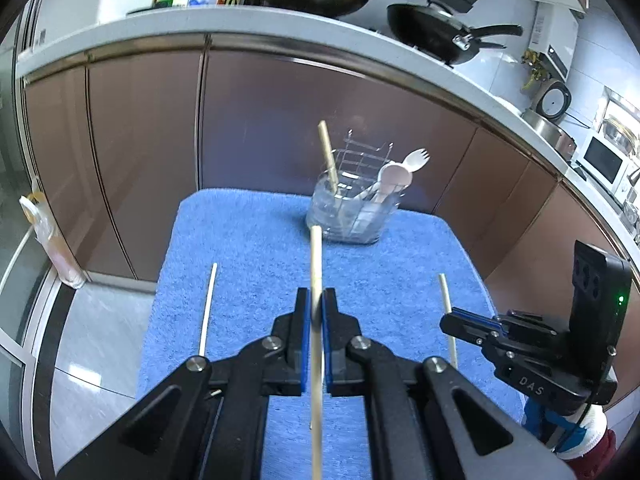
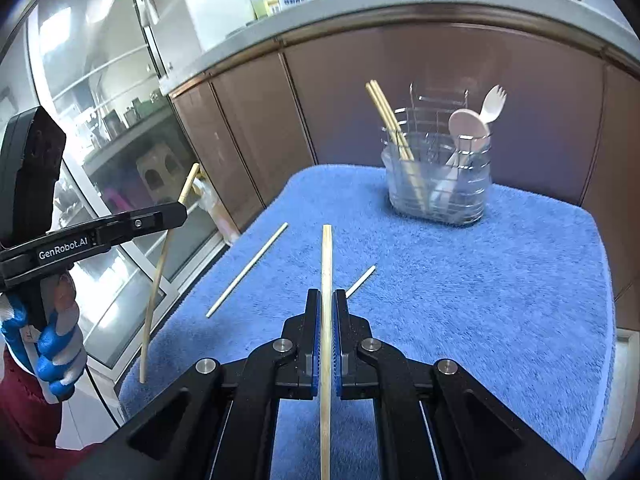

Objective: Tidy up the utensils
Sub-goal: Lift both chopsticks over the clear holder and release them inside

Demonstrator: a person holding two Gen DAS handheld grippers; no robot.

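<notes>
In the wire holder (image 2: 438,184), two chopsticks (image 2: 390,120), spoon (image 2: 466,124), spork (image 2: 494,102)

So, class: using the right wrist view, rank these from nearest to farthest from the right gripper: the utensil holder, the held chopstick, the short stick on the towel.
1. Held chopstick, clamped in the right gripper.
2. Short stick, just right, on the towel.
3. Utensil holder, far end, right.

Brown cabinet doors (image 1: 144,152) under a pale countertop (image 1: 120,26), glossy floor (image 1: 100,340).
</notes>
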